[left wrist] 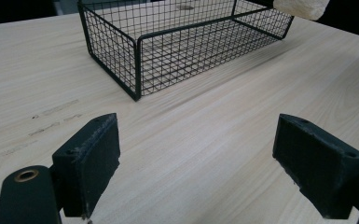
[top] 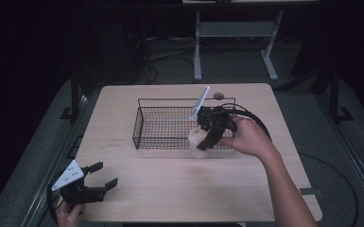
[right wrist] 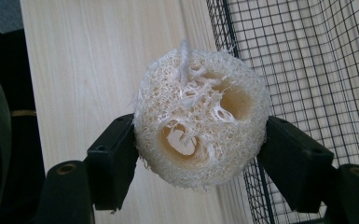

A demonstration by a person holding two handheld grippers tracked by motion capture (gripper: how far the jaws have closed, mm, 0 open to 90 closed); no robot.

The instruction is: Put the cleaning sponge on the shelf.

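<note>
Hand-held gripper (right wrist: 200, 154) around pale, porous loofah (right wrist: 200, 121)

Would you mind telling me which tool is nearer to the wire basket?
The right. The right tool, shut on a loofah sponge, is at the wire basket's near right corner. The left tool sits open near the table's front left corner, well apart from it.
</note>
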